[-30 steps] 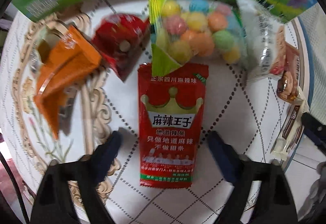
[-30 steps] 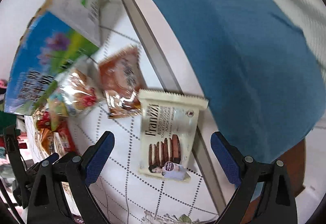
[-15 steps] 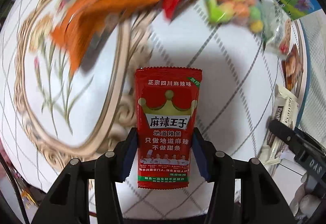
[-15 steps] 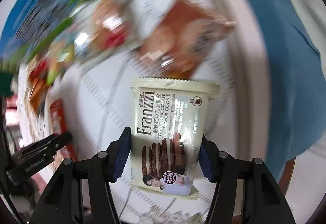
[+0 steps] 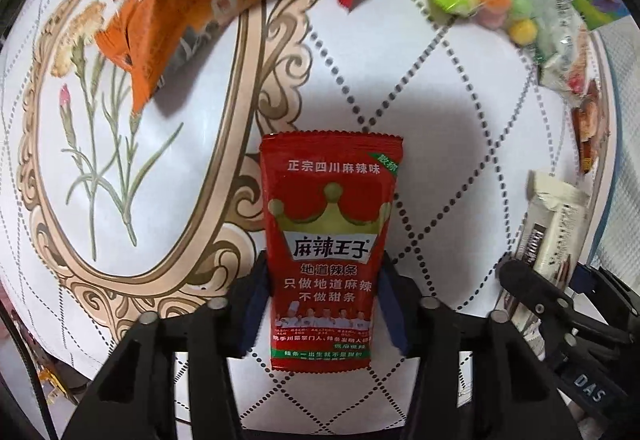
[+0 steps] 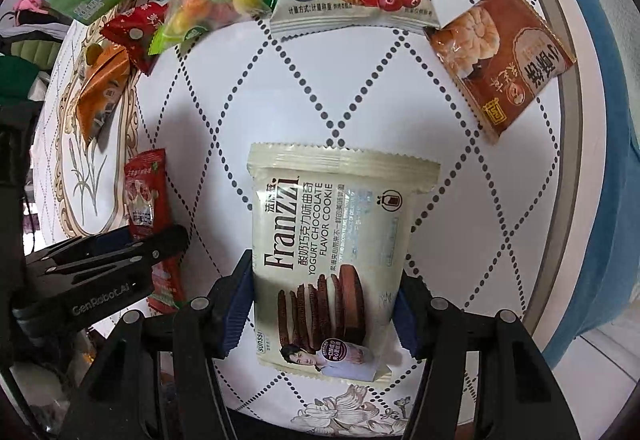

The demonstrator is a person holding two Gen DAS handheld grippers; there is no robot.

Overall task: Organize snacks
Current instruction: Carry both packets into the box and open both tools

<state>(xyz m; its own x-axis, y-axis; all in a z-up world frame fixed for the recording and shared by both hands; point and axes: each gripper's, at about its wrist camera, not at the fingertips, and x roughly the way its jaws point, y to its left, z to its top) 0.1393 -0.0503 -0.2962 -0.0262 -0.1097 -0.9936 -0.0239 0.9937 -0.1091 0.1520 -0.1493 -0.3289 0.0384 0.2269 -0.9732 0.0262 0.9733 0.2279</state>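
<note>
Two grippers, each clamped on one snack over the table point(image 6: 460, 111).
Left gripper point(image 5: 322, 310), just closing, pinches the red pouch point(image 5: 330, 240); right gripper point(image 6: 322, 314) pinches the cookie pack point(image 6: 340, 232) near the table's right edge. Slick, soft wrappers may slip or crush.

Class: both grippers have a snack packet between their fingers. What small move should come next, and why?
Probably lift both packets straight up. The left gripper has just closed on the red spicy-strip packet, the right gripper on the cookie packet, and both packets seem to lie flat on the table.
</note>
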